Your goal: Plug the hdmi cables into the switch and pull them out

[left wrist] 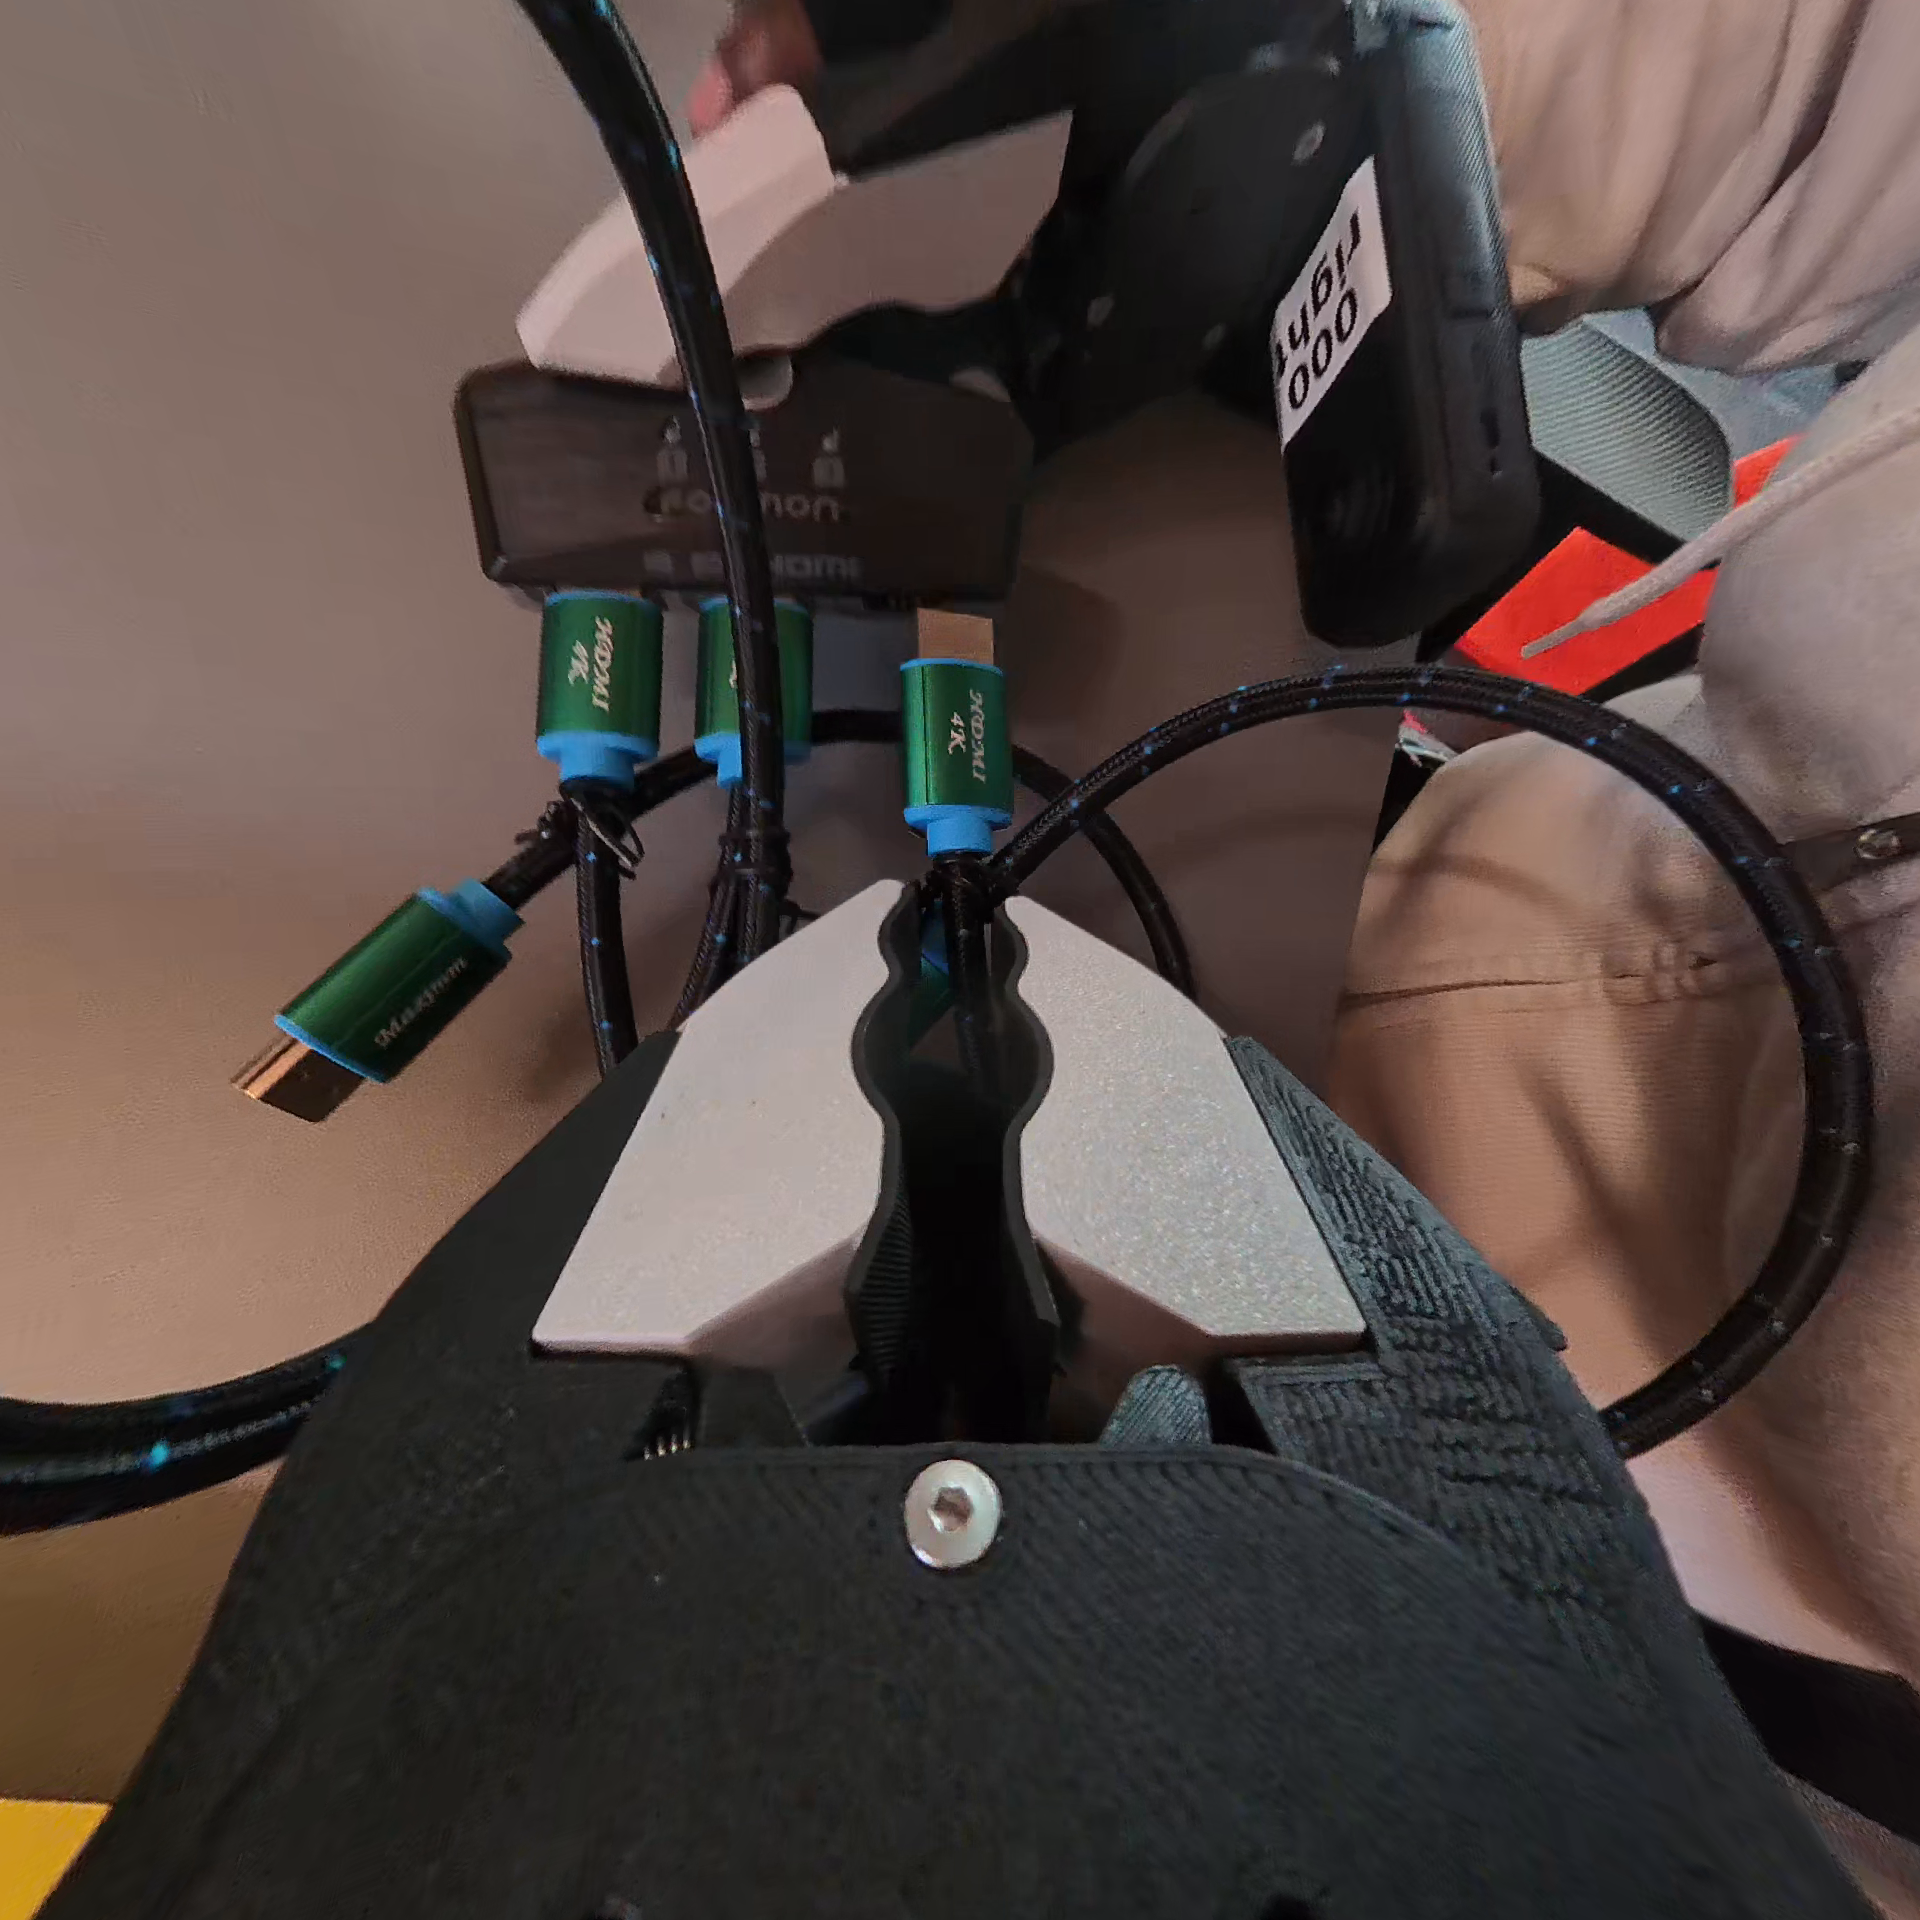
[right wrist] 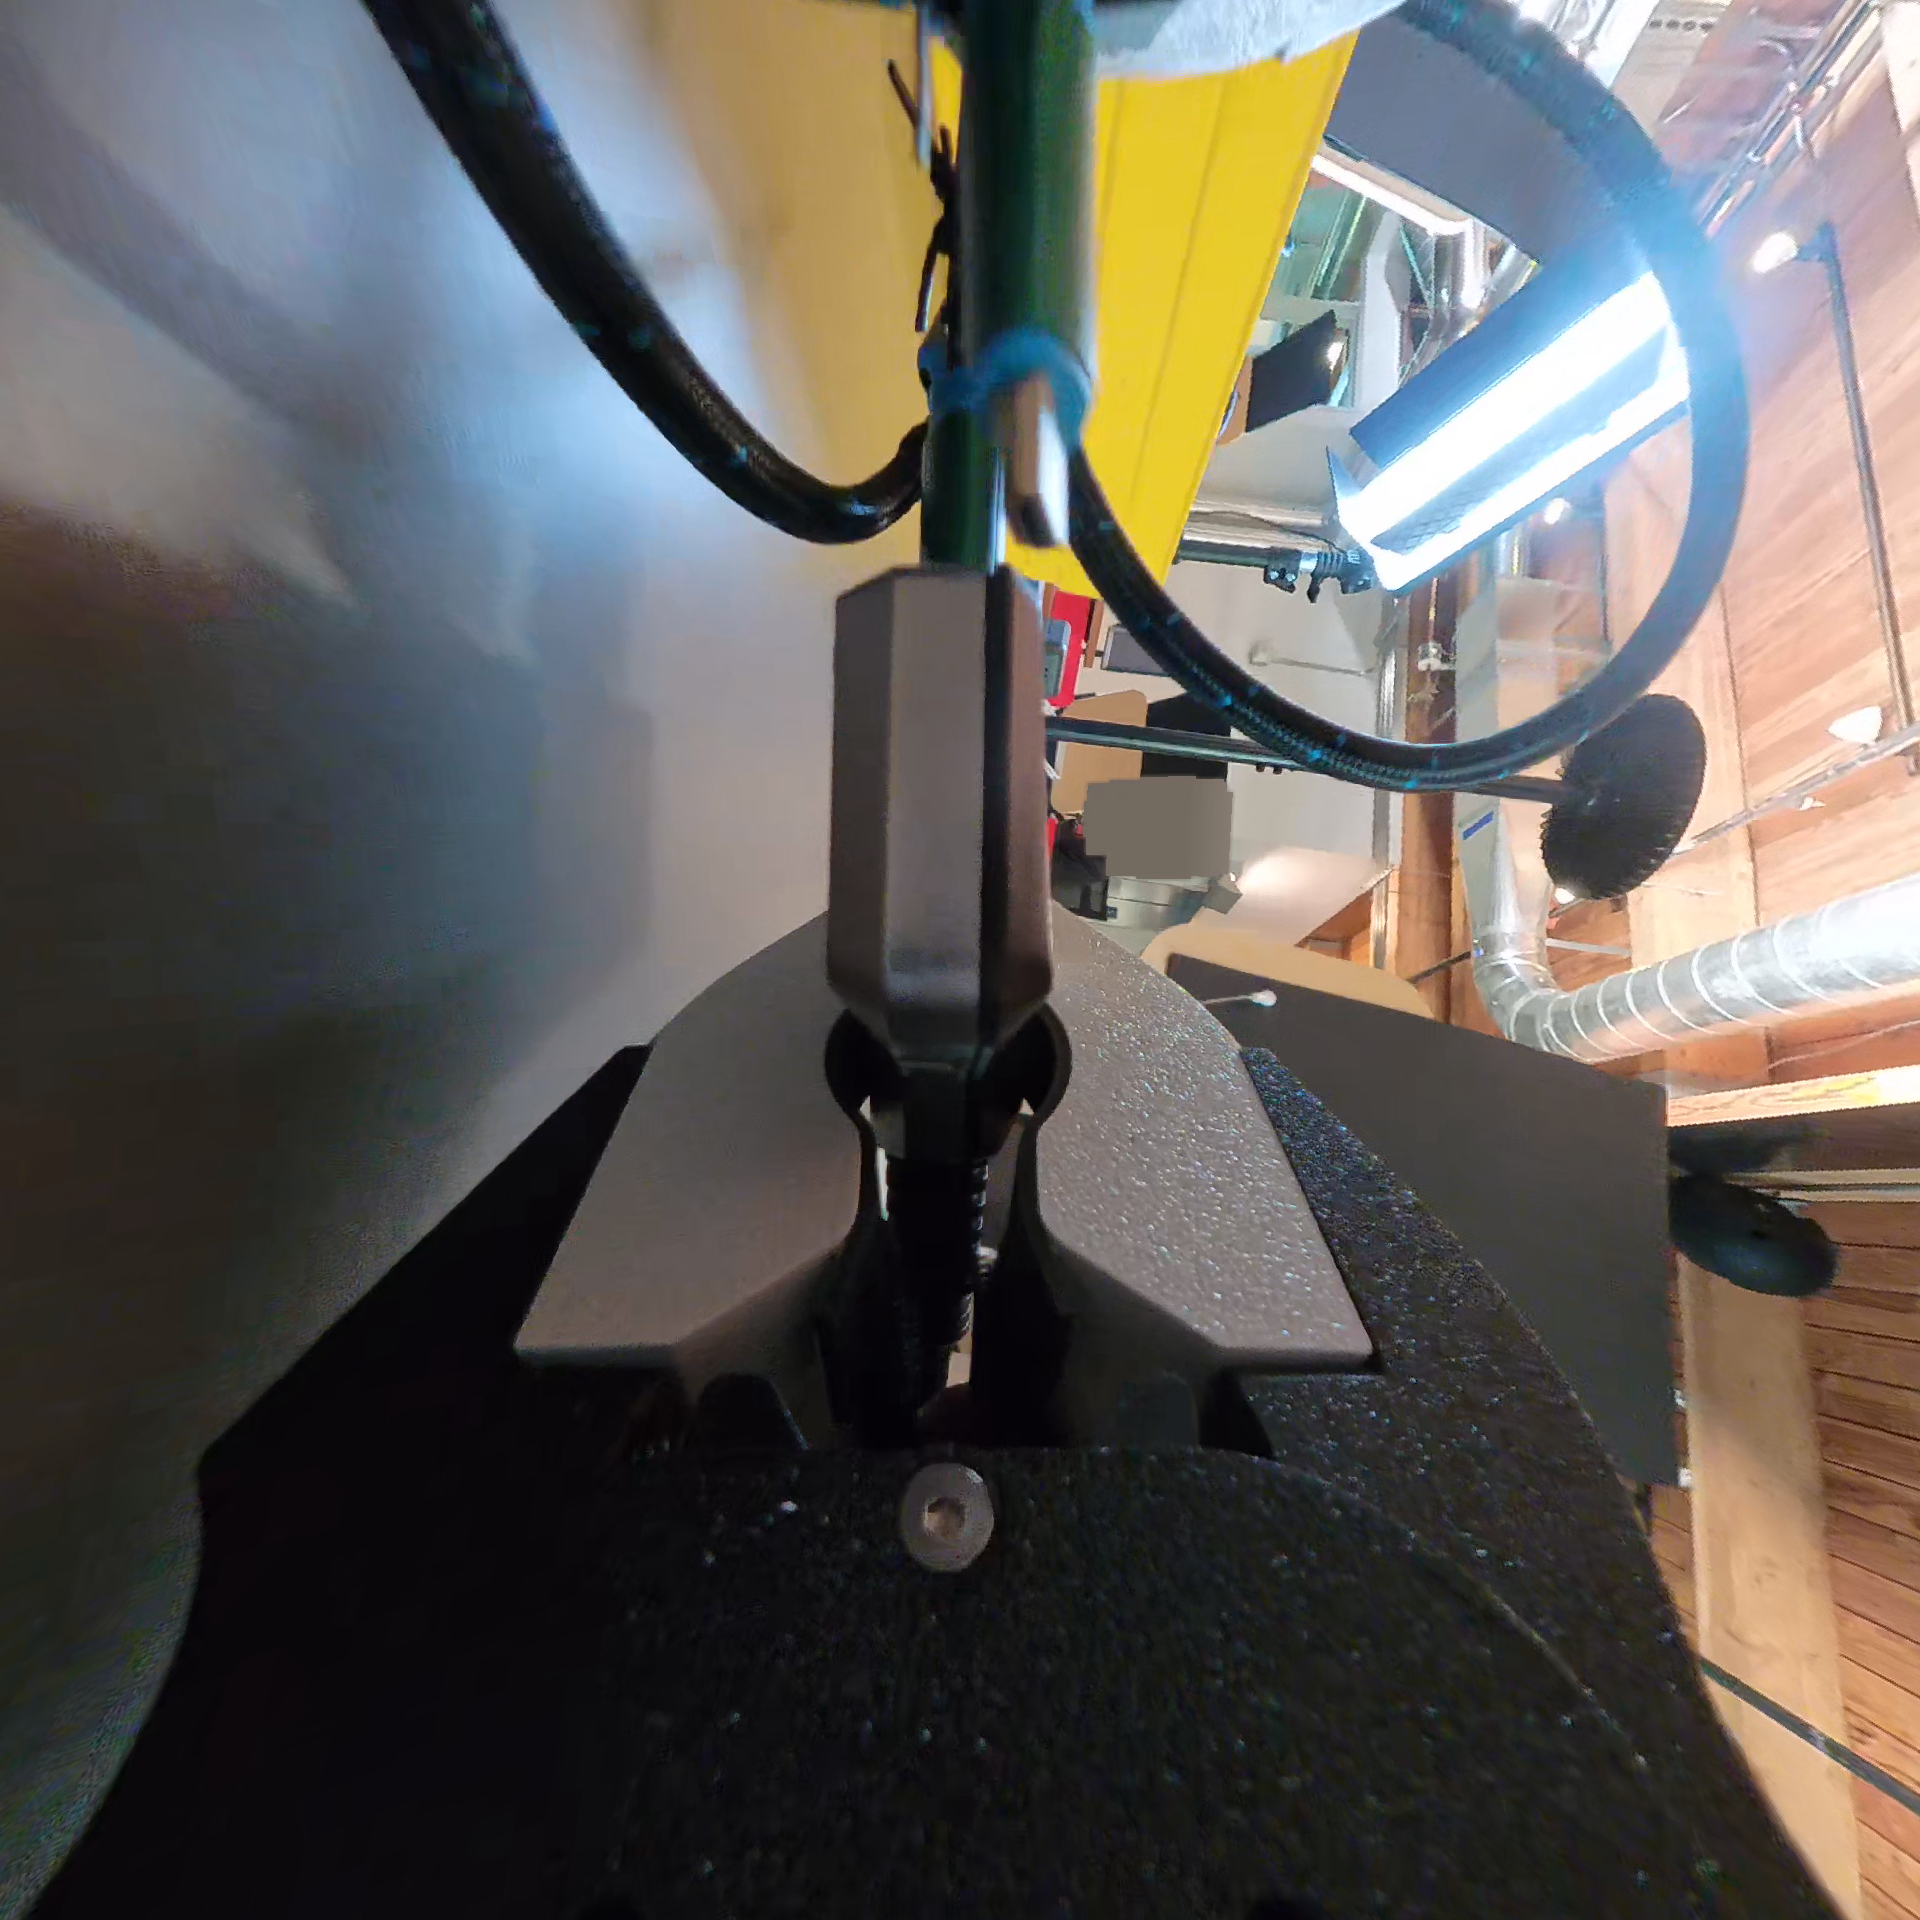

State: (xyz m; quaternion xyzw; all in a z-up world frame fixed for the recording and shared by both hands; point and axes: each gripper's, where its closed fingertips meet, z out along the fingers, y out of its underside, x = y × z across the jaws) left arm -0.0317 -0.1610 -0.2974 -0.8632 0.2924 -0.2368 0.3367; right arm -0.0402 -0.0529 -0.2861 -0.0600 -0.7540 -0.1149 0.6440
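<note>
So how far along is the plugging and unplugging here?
Two green plugs sit seated in the switch. The third plug is partly out, metal tip showing, its cable pinched by the left hand-held gripper. The right hand-held gripper clamps the switch. Whether it is going in or out is unclear.

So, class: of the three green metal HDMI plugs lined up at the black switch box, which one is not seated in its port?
The right-hand green plug: its metal tip shows bare below the black switch box, while the other two plugs sit fully in.

soft daylight | fisheye edges | tube lamp (right wrist: 1507, 436) glare | foreground perhaps blurred
</note>
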